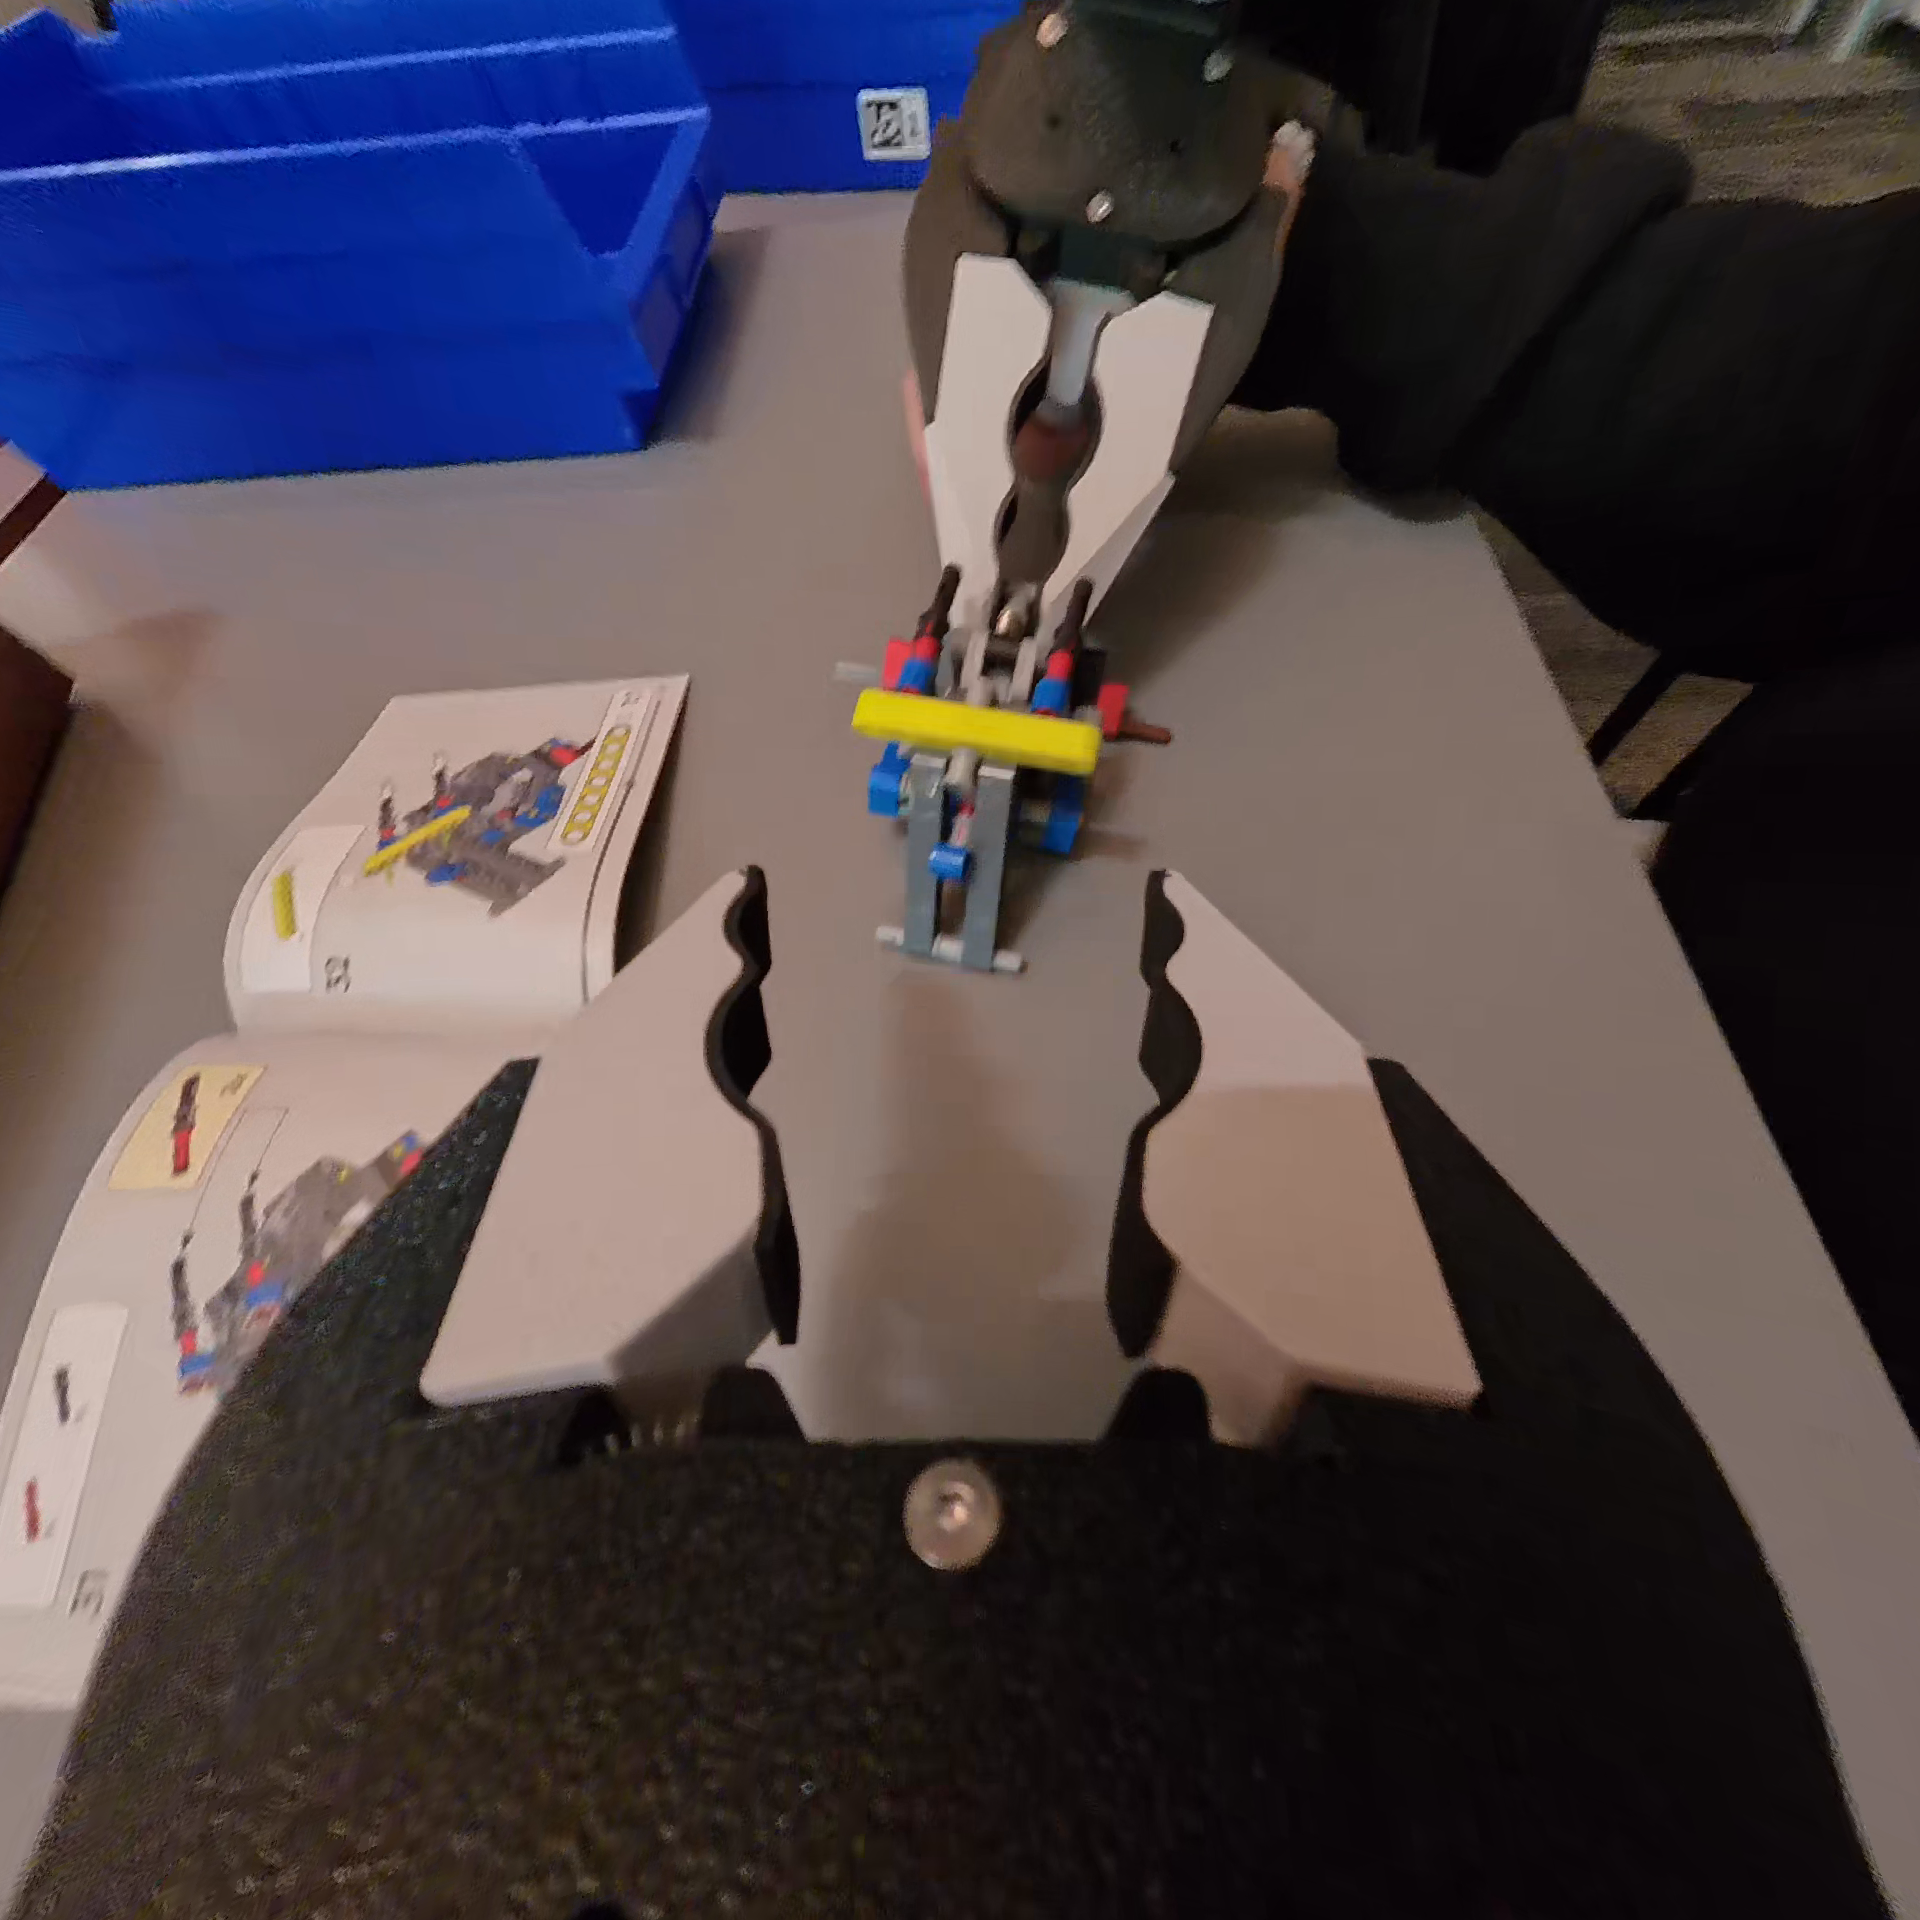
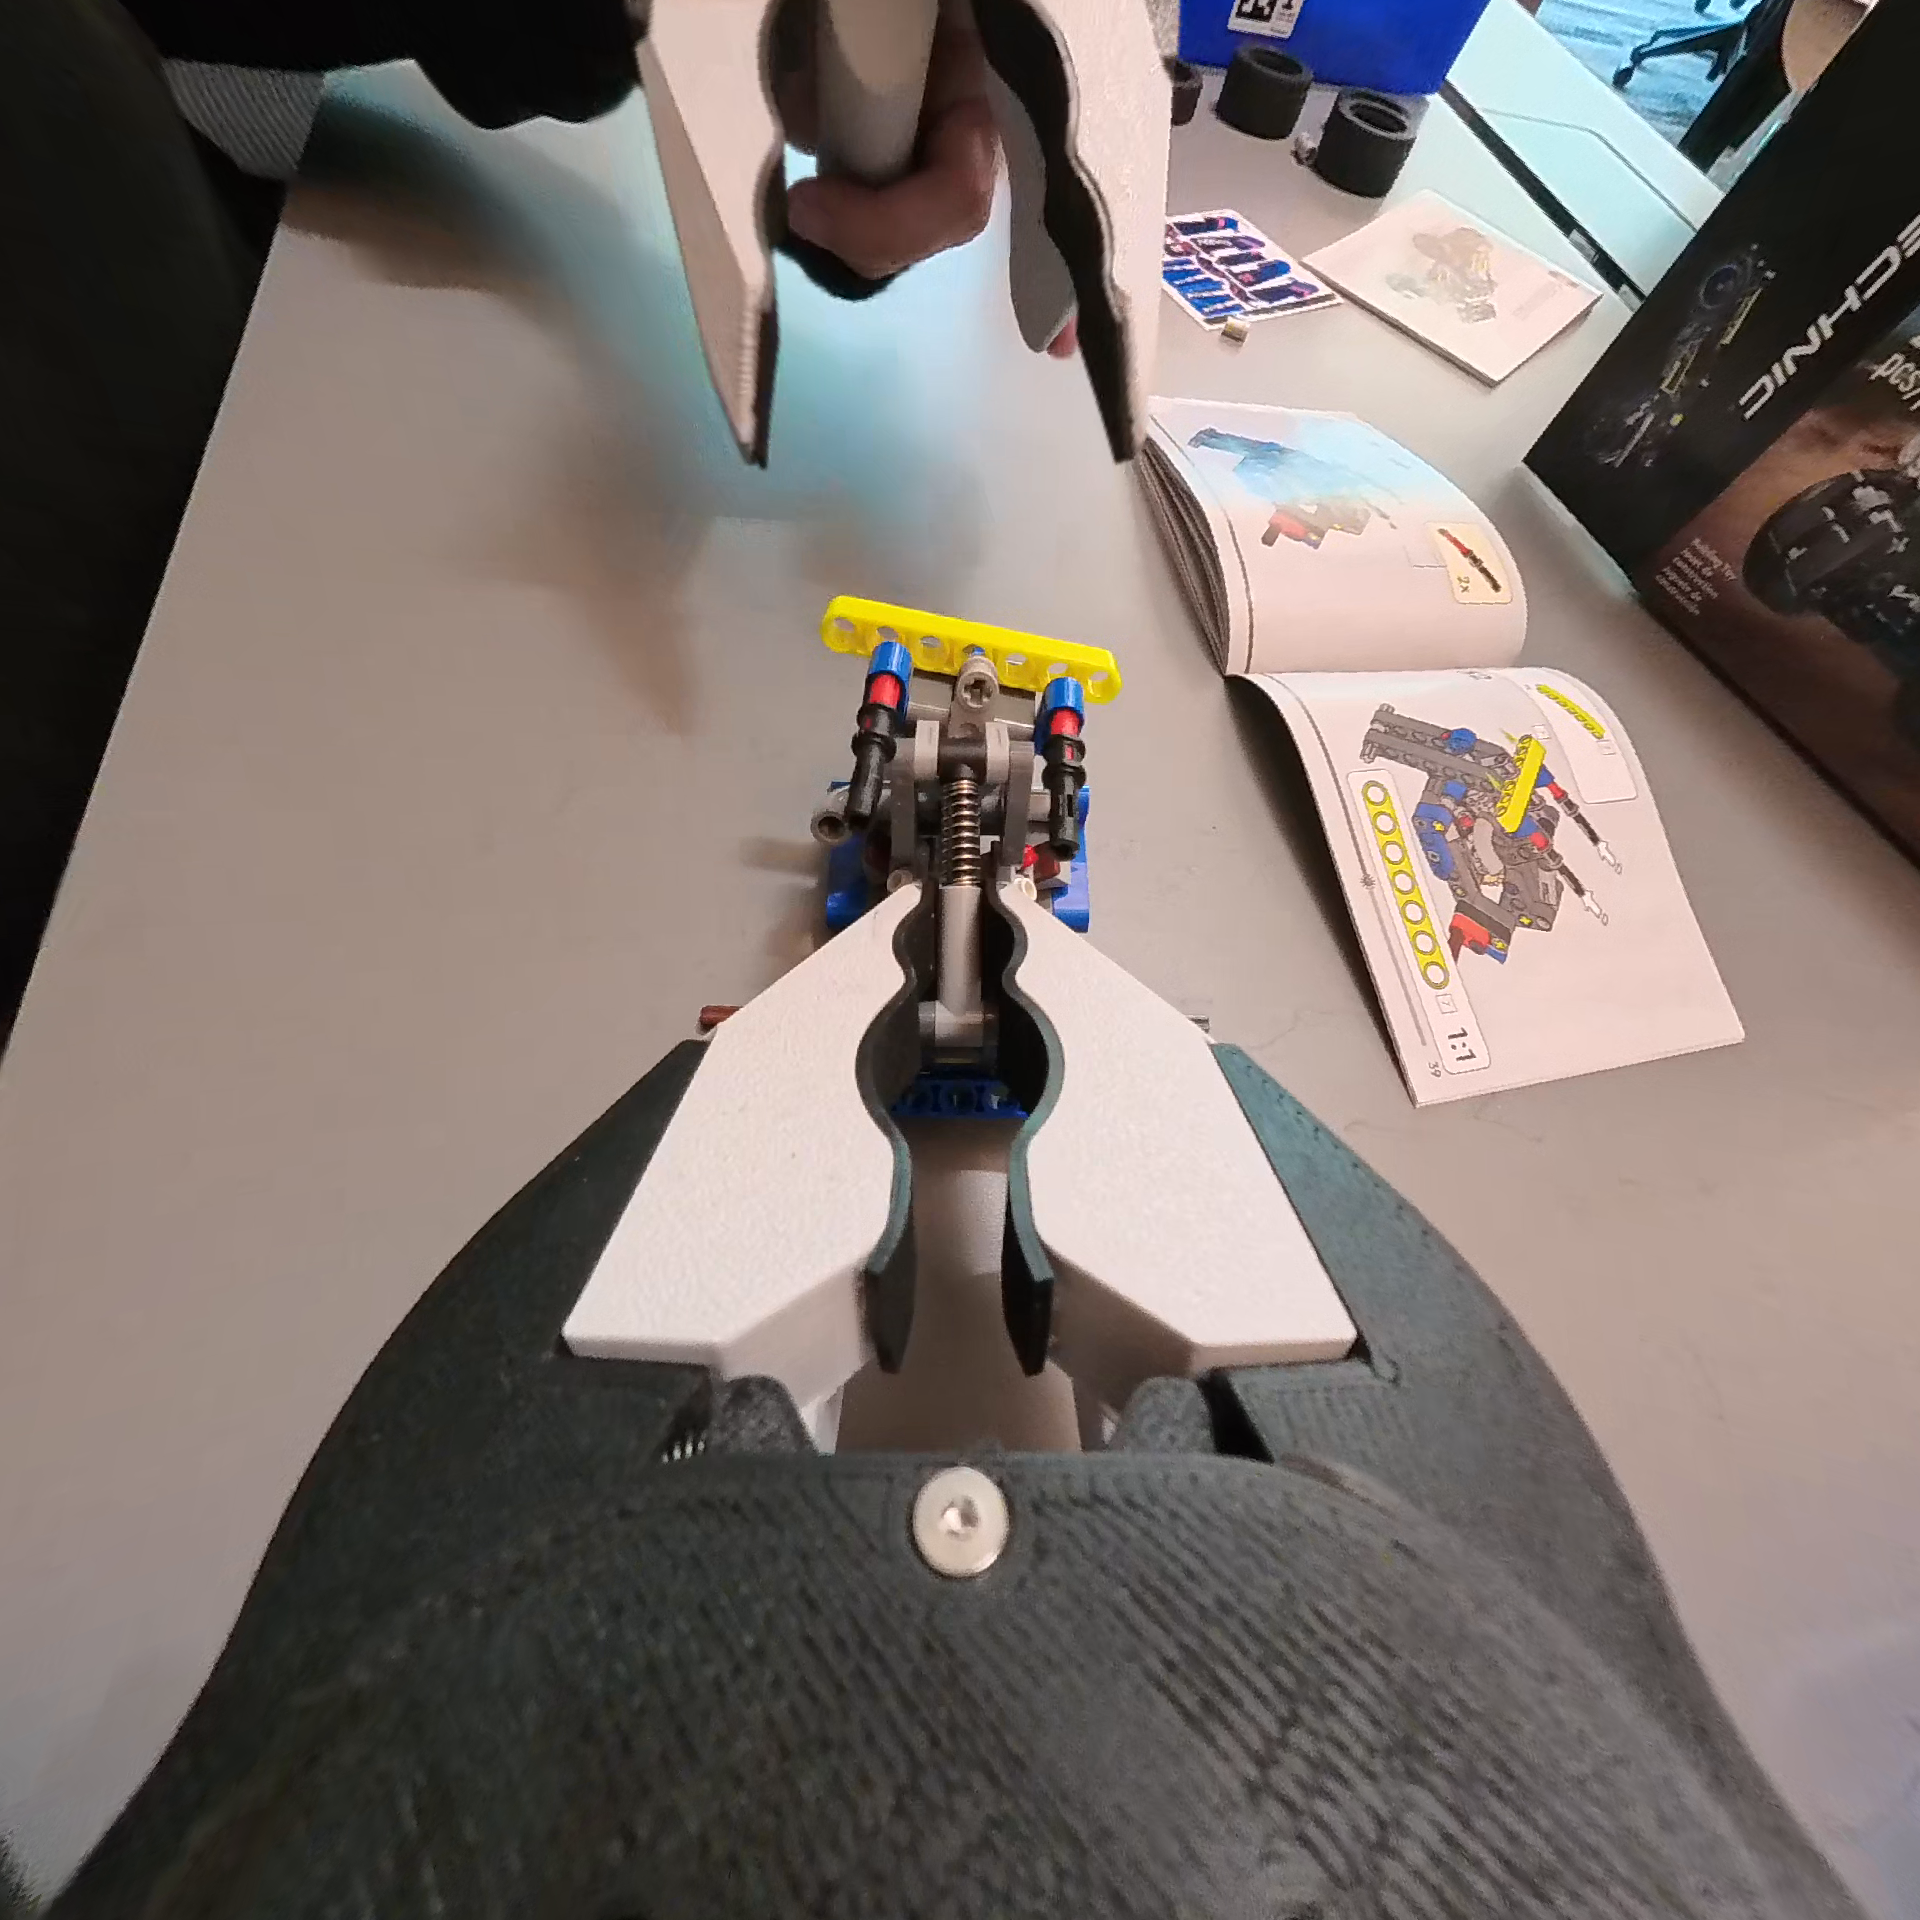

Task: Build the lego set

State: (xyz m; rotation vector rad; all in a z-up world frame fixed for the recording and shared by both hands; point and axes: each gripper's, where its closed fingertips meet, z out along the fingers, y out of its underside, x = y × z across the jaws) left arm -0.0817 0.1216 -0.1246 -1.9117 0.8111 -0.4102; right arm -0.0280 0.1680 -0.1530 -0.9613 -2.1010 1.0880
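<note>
A small building-brick model (image 2: 966, 769) with a yellow beam (image 2: 971, 644), blue and grey parts and a metal spring stands on the grey table (image 2: 468, 831). My right gripper (image 2: 961, 894) is shut on the model's grey spring strut (image 2: 961, 935), with the fingertips closed around it. The left wrist view shows the right gripper (image 1: 1013, 597) at the far end of the model (image 1: 977, 748). My left gripper (image 1: 956, 878) is wide open and holds nothing. It hovers just short of the model's near end. In the right wrist view the left gripper (image 2: 935, 447) hangs above and beyond the model.
An open instruction booklet (image 1: 447, 852) lies left of the model; it also shows in the right wrist view (image 2: 1455, 831). Blue bins (image 1: 343, 260) stand at the back left. A dark product box (image 2: 1766, 416), black tyres (image 2: 1361, 135), a sticker sheet (image 2: 1236, 270) and a thin booklet (image 2: 1455, 281) lie farther off. Across from one pair of fingers to the other is roughly 9 cm.
</note>
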